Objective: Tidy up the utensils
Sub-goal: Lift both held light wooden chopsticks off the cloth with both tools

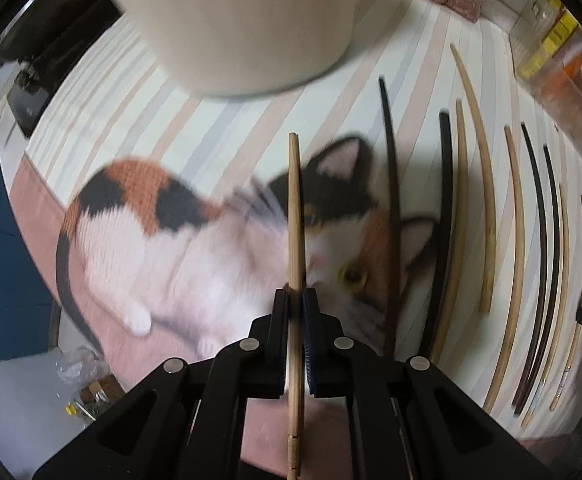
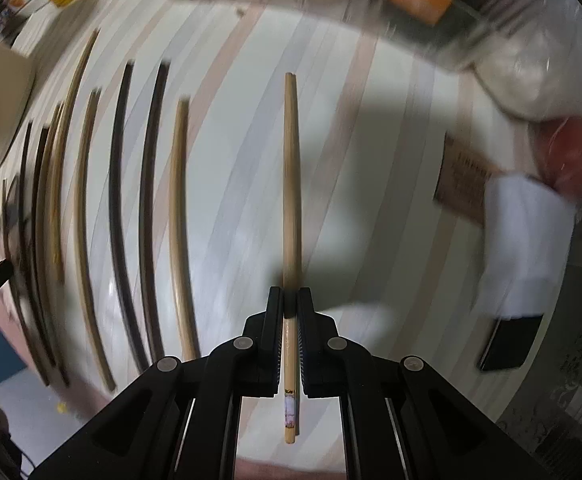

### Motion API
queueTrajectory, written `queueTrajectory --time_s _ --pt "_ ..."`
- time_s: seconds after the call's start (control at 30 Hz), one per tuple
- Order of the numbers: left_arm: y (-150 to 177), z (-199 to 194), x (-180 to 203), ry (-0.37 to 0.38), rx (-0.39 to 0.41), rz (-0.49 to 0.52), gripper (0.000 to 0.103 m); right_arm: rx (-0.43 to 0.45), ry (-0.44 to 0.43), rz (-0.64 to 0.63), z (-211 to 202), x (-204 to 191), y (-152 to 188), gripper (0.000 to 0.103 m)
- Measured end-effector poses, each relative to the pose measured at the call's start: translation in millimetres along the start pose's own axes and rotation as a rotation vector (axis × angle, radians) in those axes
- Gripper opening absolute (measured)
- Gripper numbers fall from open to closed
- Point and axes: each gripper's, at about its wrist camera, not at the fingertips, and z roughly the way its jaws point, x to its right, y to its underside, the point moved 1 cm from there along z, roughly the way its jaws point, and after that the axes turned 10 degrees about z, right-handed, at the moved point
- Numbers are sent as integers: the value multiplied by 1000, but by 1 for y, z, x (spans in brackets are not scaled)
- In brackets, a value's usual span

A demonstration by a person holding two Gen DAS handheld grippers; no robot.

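Bamboo chopstick, left view: pale, slim stick pinched between the left gripper fingers; its near end runs down behind the black linkage, tip pointing up the frame over the cat print.
Cat print: calico cat woven or printed on the cloth, blurred; its face is partly crossed by the sticks.
Cream container: smooth rounded vessel, cut off by the top edge, so its mouth cannot be seen.
Table: striped cloth in cream, grey and pink bands.
Loose chopsticks: row of dark and pale sticks lying side by side on the stripes, bent by the lens, far ends smeared.
Clutter at right edge: clear packaging with yellow and orange, too blurred to name.
Right view: right gripper fingers pressed onto a pale chopstick pair, a patterned band near the butt end; held above the cloth, apart from the row at left.
White blur: soft shape at right, not identifiable.
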Motion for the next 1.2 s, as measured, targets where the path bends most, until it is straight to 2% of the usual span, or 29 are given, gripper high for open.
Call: queueTrajectory --time_s 0.1,0.23,0.37,0.5,0.73,1.0,1.03,1.1,1.17,1.2 --pt "10 4 -6 16 -8 -1 5 -34 -7 -11 -1 -2 8 7" --pt "4 11 -16 29 -16 -11 7 -73 -17 18 1 0 0 9" --pt "-12 13 -21 14 -24 -5 14 -22 3 30 2 21 -35 27" --pt "-18 15 -25 15 -19 -13 21 -35 9 42 1 18 -47 35" --pt "-11 20 -30 11 -5 -15 22 -52 22 32 1 17 -49 36" --pt "-27 8 13 -9 -6 8 20 -38 18 33 0 20 -44 35" --pt "-27 7 14 -10 -6 12 19 -32 17 31 4 22 -40 35" --pt "-29 7 18 23 0 15 6 -22 16 24 2 23 -37 35" --pt "-29 6 23 7 0 26 5 -13 12 22 1 28 -30 34" --pt "-29 6 25 -1 3 35 5 -5 13 22 0 28 -28 20"
